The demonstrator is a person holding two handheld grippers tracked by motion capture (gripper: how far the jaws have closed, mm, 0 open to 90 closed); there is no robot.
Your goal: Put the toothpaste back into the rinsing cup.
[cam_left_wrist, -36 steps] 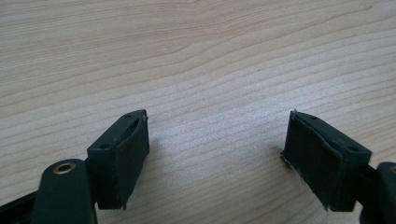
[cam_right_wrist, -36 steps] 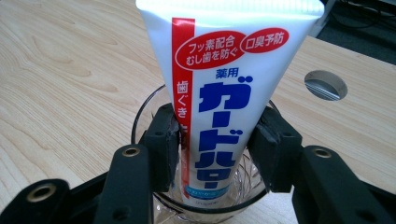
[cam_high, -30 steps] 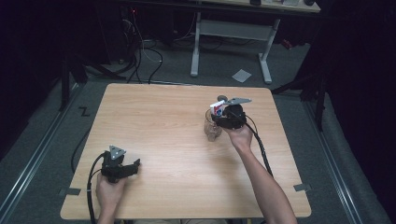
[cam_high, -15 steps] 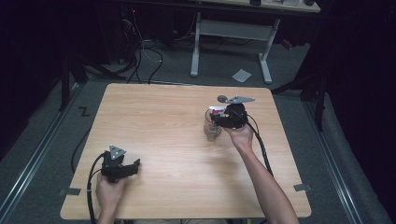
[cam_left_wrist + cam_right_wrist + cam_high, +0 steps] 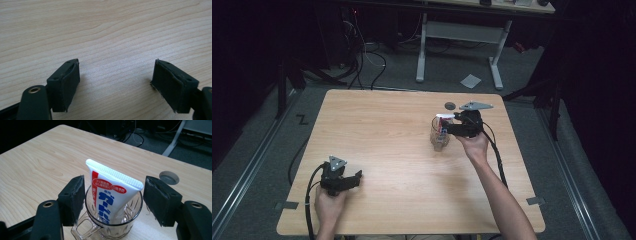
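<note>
Biggest worry right now: I'm sitting with the right gripper (image 5: 112,202) straddling the glass mug (image 5: 112,220), and its jaws have just been opening, so they're standing wide with the pads clear of the toothpaste tube (image 5: 110,195) on both sides. The tube is between them but nothing is pressing on it. If I'm pulling away at an angle, I'm guessing a pad could be catching the crimped white end that's sticking up above the rim and dragging the tube out, or tipping the mug, since it looks light and tall-ish for its base.

Next risk down: the tube is leaning, cap end down inside the mug, resting against the rim. I'm thinking a bump on the wooden table (image 5: 377,130) could be sending it over the side.

Container check: 1 clear glass mug with a handle, standing upright toward the far right part of the table in the high view, holding 1 white toothpaste tube with red and blue print. Nothing else inside that I can see.

The left gripper (image 5: 115,82) is idling near the front left corner, jaws wide, only bare wood between them.

Smallest thing: a round grey grommet (image 5: 169,177) sits just beyond the mug.
</note>
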